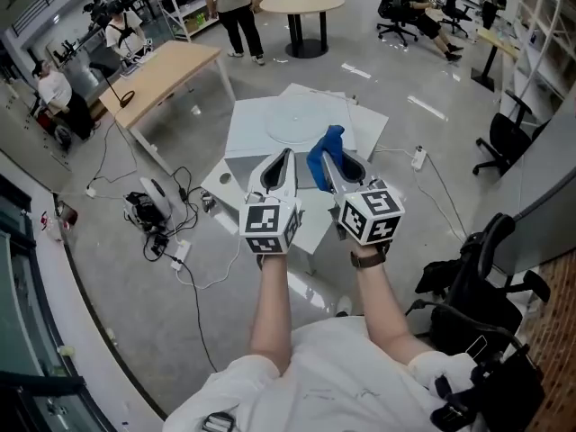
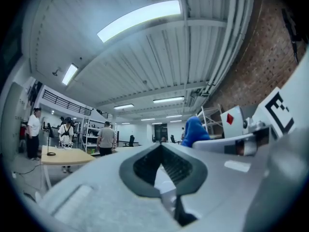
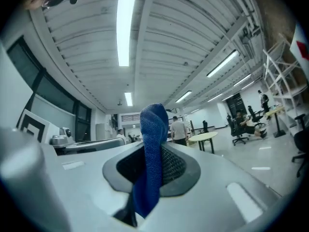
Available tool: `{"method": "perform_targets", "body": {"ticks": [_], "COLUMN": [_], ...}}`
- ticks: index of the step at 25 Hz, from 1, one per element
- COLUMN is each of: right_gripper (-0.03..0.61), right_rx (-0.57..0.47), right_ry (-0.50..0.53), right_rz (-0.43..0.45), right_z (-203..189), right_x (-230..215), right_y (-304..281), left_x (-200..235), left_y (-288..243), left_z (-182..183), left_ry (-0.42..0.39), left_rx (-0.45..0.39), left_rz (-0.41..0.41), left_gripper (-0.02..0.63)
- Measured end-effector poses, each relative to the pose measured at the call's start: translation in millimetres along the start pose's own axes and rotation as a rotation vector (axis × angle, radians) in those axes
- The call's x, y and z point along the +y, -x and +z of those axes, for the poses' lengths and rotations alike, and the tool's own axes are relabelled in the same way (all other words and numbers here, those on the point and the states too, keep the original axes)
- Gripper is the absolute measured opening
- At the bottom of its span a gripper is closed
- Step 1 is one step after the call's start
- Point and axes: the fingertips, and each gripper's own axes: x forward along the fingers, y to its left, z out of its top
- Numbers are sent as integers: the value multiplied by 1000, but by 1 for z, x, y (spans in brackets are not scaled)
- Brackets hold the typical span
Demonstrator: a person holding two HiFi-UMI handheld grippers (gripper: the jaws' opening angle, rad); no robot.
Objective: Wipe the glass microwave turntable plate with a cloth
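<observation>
Stock: one glass turntable plate (image 1: 301, 120), lying flat toward the far edge of the white tabletop (image 1: 245, 144); one blue cloth (image 1: 328, 139); two grippers. Right gripper (image 1: 326, 158) clenched on the cloth, which stands up between its jaws; left gripper (image 1: 288, 157) closed on nothing; both held over the near edge, apart from the plate. Progress, as judged: cloth in hand, no wiping contact shows, so the wipe itself looks not yet made.
</observation>
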Motion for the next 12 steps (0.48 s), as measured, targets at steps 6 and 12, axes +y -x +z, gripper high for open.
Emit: {"method": "perform_targets", "body": {"ticks": [6,12], "right_gripper": [70,69], "right_rx": [65,118], "right_ry": [49,-14], "right_rz": [175,229], "right_z": [-14,-49], "right_x": [-14,-29], "right_y": [-22,-41], "left_x": [17,36], "left_y": [-29,-30], "left_z": [-24,-59], "left_ry": [0,-39], "left_rx": [48,133], "left_rz": [92,169], "left_gripper": [2,2]}}
